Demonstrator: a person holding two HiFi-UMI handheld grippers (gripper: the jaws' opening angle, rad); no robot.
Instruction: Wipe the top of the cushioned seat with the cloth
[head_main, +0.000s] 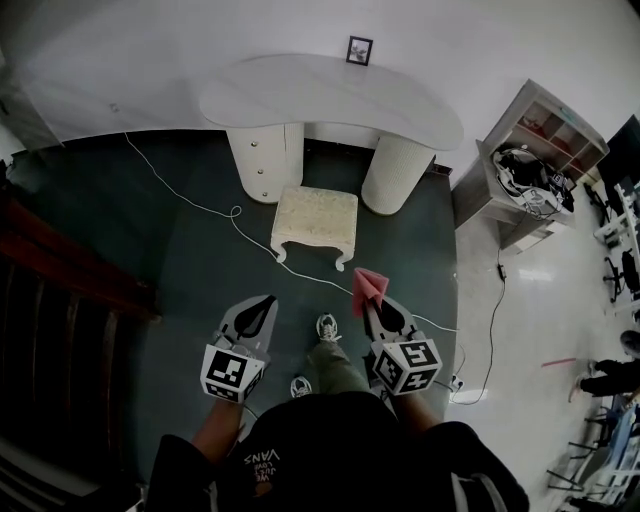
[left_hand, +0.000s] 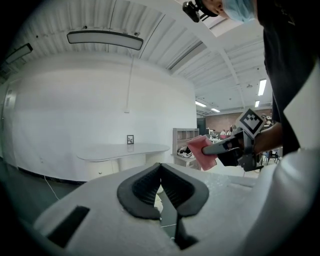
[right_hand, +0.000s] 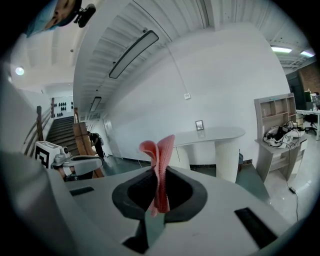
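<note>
The cushioned seat is a small cream stool with curved legs, standing on the dark floor in front of the white desk. My right gripper is shut on a pink cloth, held in the air to the stool's near right. In the right gripper view the pink cloth stands up folded between the jaws. My left gripper is shut and holds nothing, hanging near the stool's near left. From the left gripper view the right gripper and its cloth show at the right.
A white curved desk on two round pedestals stands behind the stool, with a small framed picture on it. A white cable runs across the floor past the stool. A grey shelf unit stands right; dark wooden stairs lie left.
</note>
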